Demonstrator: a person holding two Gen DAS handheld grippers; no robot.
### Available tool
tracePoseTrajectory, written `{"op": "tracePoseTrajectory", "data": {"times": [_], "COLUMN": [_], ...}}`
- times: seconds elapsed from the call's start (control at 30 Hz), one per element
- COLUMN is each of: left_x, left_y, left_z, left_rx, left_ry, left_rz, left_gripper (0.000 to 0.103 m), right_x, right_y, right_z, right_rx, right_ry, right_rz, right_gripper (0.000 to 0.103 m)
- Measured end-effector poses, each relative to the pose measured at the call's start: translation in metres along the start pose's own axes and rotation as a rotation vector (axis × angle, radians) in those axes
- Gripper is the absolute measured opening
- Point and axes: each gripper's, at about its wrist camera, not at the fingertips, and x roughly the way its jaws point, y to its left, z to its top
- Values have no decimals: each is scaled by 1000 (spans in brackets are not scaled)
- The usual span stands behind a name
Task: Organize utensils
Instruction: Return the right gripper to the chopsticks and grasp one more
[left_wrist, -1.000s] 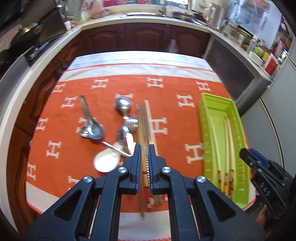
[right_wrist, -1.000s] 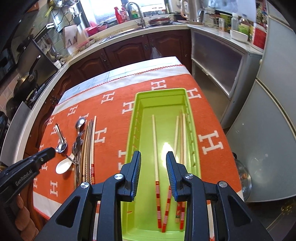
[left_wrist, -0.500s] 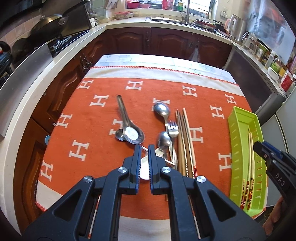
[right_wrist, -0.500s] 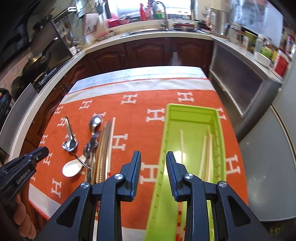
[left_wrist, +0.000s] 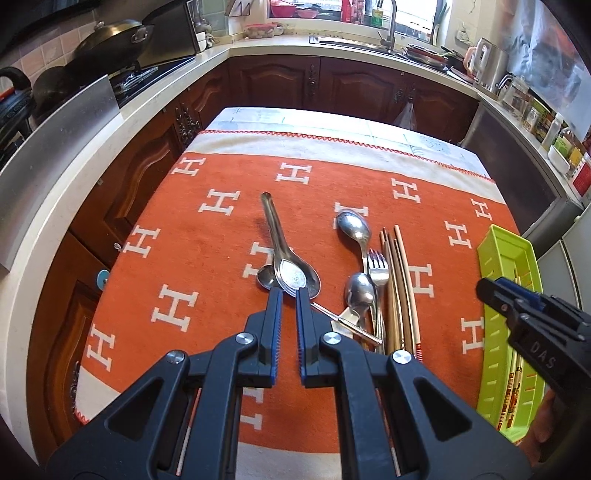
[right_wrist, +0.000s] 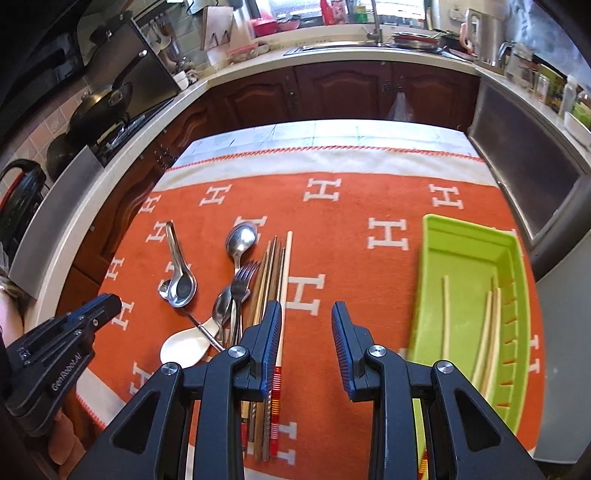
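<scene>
Utensils lie loose on the orange cloth: a steel soup spoon, a round spoon, a fork, a white ceramic spoon and a bundle of chopsticks. My left gripper hovers shut just in front of the soup spoon's bowl, holding nothing. My right gripper stands open and empty over bare cloth; its left finger overlaps the light chopstick with red stripes. The green tray to the right holds three light chopsticks.
The cloth covers a small table with drop-offs on every side. Dark kitchen cabinets and a counter with sink run behind it, a stove with pans stands at the left, and a steel appliance at the right.
Both grippers have swung left across the table: the left from above the chopstick bundle to the soup spoon, the right from above the green tray to beside the bundle. Neither jaw has changed.
</scene>
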Motion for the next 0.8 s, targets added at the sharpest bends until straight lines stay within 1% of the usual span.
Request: {"op": "tracePoseTrajectory", "data": {"times": [0.23, 0.5, 0.57, 0.63, 0.67, 0.8], "left_x": [17, 26, 26, 28, 28, 26], "left_y": [9, 19, 22, 25, 26, 22], "left_z": [-2, -6, -9, -12, -15, -23], "left_rx": [-23, -36, -40, -41, -40, -17], "left_ry": [27, 40, 46, 56, 62, 74], "left_rz": [-19, -42, -50, -61, -67, -96], "left_gripper": [5, 5, 5, 5, 5, 5], "right_x": [33, 77, 86, 94, 95, 99], "right_y": [8, 10, 11, 13, 14, 19], "right_z": [-4, -22, -27, -32, -34, -38], "right_rx": [-15, -32, -48, -61, -69, -89], "right_ry": [45, 150, 169, 186, 176, 171], "right_rz": [18, 26, 22, 18, 27, 21], "right_gripper": [28, 28, 21, 18, 17, 17]}}
